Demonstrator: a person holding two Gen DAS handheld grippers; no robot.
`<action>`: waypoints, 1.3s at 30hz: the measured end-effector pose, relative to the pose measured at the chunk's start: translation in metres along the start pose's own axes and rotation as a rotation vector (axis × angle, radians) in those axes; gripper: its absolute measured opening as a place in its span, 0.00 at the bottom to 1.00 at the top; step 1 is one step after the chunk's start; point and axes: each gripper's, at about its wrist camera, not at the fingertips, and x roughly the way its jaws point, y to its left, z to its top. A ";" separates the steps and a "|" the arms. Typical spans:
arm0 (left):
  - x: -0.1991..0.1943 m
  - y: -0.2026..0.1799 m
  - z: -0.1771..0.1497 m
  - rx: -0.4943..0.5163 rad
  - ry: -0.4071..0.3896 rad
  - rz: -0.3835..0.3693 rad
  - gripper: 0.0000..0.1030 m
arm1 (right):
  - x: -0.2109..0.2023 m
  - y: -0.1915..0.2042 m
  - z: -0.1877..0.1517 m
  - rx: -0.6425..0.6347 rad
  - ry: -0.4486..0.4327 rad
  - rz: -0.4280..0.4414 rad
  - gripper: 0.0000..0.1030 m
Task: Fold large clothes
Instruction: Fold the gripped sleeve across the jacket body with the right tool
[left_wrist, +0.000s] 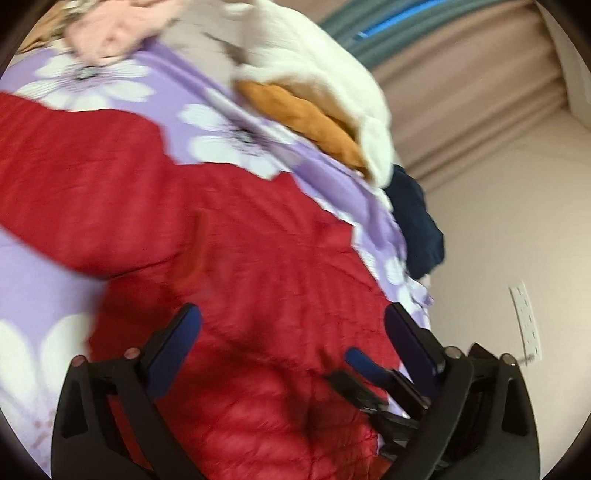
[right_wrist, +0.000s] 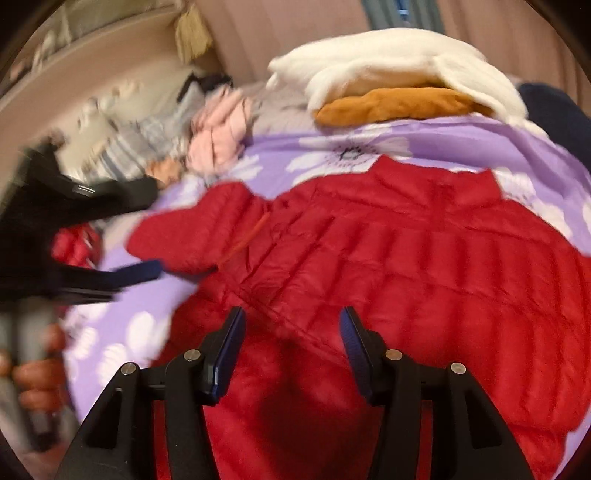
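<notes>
A red quilted puffer jacket (left_wrist: 240, 240) lies spread on a purple bed sheet with white flowers (left_wrist: 207, 85). My left gripper (left_wrist: 291, 317) hovers open and wide over the jacket's lower part, nothing between its fingers. A blue pad (left_wrist: 360, 360) of the right gripper shows just inside the left one's right finger. In the right wrist view the jacket (right_wrist: 406, 258) lies collar away, one sleeve out to the left. My right gripper (right_wrist: 291, 321) stands open just above the jacket's near edge. The left gripper (right_wrist: 155, 229) sits at the left by that sleeve.
A white garment (right_wrist: 388, 55) lies on an orange one (right_wrist: 399, 103) at the bed's far side. A pink garment (right_wrist: 221, 136) and striped clothes are piled far left, a navy one (right_wrist: 554, 110) far right. A hand (right_wrist: 37, 376) holds the left gripper. A wall socket (left_wrist: 524, 317) is at the right.
</notes>
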 end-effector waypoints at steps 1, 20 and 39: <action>0.008 -0.004 0.001 0.013 0.014 -0.015 0.93 | -0.011 -0.010 0.001 0.031 -0.023 -0.002 0.56; 0.098 0.034 -0.007 0.087 0.219 0.245 0.79 | 0.000 -0.220 -0.025 0.657 -0.104 -0.022 0.44; 0.168 -0.012 0.003 0.163 0.233 0.305 0.90 | 0.008 -0.247 0.045 0.441 -0.042 -0.382 0.27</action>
